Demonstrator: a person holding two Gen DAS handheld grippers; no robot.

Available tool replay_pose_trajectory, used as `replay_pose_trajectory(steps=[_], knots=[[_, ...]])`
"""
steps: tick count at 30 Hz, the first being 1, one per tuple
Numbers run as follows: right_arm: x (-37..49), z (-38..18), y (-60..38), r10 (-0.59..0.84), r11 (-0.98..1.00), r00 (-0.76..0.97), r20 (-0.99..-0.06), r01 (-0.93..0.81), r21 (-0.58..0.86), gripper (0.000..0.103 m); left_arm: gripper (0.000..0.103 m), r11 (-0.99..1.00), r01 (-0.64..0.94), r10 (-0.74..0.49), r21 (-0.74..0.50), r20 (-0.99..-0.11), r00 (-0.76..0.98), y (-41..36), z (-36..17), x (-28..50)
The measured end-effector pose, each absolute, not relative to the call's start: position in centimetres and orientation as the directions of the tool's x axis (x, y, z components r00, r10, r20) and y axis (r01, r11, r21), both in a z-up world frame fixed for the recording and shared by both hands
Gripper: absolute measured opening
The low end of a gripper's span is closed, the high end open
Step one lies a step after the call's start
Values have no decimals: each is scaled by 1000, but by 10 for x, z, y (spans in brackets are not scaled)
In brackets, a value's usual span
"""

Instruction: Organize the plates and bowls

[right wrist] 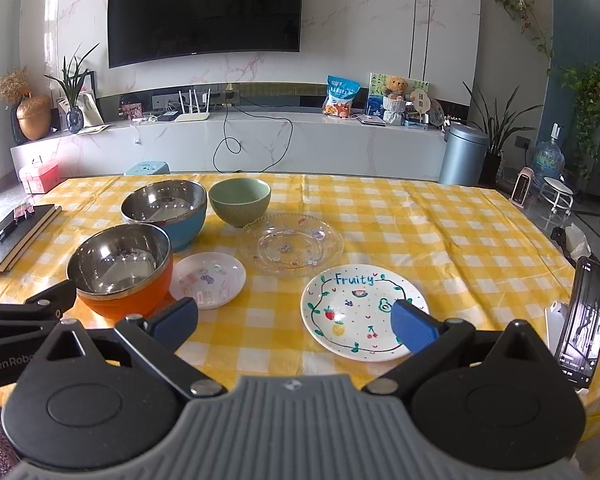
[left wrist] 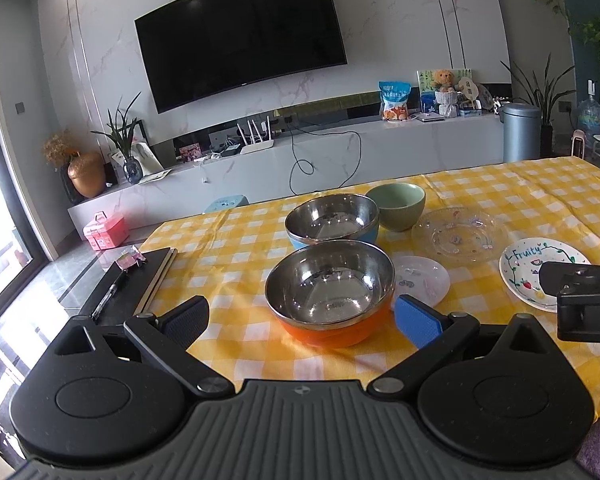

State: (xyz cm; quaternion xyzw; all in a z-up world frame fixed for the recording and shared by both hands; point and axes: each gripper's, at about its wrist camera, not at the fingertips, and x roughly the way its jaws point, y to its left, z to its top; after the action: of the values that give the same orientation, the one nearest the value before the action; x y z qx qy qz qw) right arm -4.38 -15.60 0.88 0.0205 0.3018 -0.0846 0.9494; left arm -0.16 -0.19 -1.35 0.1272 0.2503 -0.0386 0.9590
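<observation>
My left gripper (left wrist: 300, 318) hangs with jaws apart just before the orange-sided steel bowl (left wrist: 329, 294) near the yellow checked table's (right wrist: 440, 236) front edge. My right gripper (right wrist: 294, 322) is spread wide too, one pad over the white "Fruity" painted plate (right wrist: 362, 316). Blue-sided steel bowl (right wrist: 166, 210), green ceramic bowl (right wrist: 239, 202), clear glass plate (right wrist: 296, 249) and small pink plate (right wrist: 207, 280) sit behind.

the left gripper (left wrist: 302, 318) hangs wide apart just before the orange bowl (left wrist: 329, 294); blue bowl (left wrist: 332, 220) behind it, green bowl (left wrist: 396, 205) farther right.
</observation>
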Motion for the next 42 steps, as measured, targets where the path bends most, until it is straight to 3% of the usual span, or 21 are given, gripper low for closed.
replay_pose_trajectory(steps=[42], knots=[[-44,8,-156,-149,985,802,-579,174,-13,101,103,961,151,-18,233,-492,870,-7,-15,-3]])
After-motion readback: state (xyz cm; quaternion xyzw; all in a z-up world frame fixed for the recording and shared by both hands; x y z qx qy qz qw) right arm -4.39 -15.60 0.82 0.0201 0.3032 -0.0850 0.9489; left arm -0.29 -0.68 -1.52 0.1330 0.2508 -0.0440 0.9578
